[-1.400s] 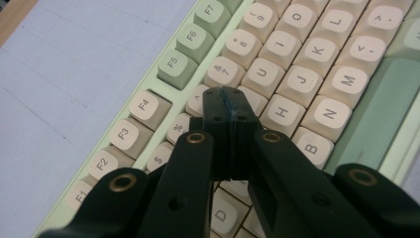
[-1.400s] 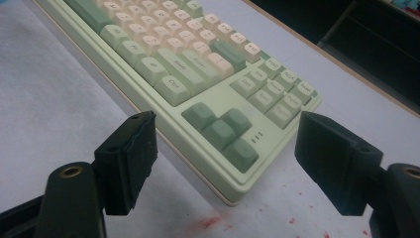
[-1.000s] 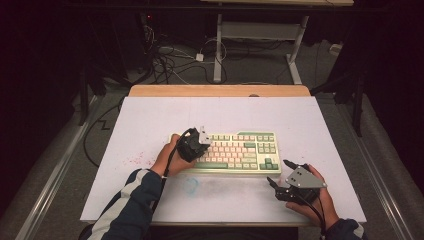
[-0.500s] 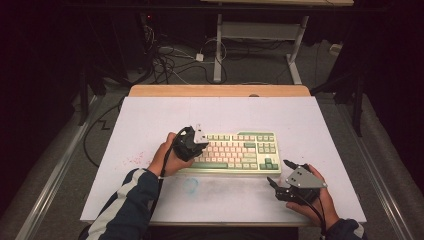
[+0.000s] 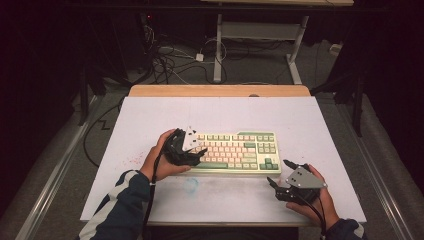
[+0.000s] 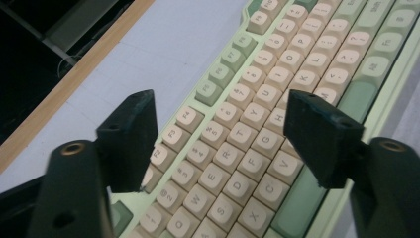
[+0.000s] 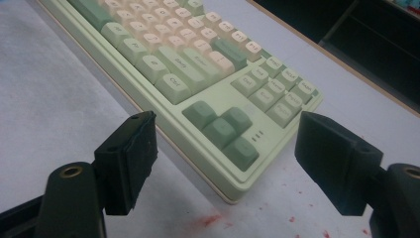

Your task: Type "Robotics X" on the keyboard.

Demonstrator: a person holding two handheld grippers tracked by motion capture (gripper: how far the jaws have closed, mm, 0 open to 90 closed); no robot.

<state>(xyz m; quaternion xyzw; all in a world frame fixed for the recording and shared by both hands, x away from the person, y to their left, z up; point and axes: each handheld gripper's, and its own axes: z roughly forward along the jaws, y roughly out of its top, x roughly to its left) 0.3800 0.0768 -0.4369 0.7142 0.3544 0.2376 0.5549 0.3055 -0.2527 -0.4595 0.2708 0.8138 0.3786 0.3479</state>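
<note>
Fingers of the left gripper (image 5: 192, 155) stand wide apart over the left end of the pale green keyboard with cream and green keycaps (image 5: 235, 152), having just been opening, and nothing sits between them: in the left gripper view the two black fingers (image 6: 130, 139) straddle the letter rows from above without touching a key. That keyboard lies near the middle of the white tabletop (image 5: 150, 115), its long side running left to right, with a faint bluish smudge (image 5: 190, 184) on the tabletop just on its near side. Farther right, the right gripper (image 5: 281, 175) rests low on the tabletop just off the keyboard's near right corner, its fingers also spread wide and empty; the right gripper view looks across the green arrow keys (image 7: 223, 131) toward the far edge, with small red specks (image 7: 210, 219) on the surface near that corner. As a judgement, the work in hand looks like pressing or handling the keyboard, with the left side now released and hanging above the keys. The next move would call for choosing a contact point, lowering squarely, and keeping the board from sliding.
</note>
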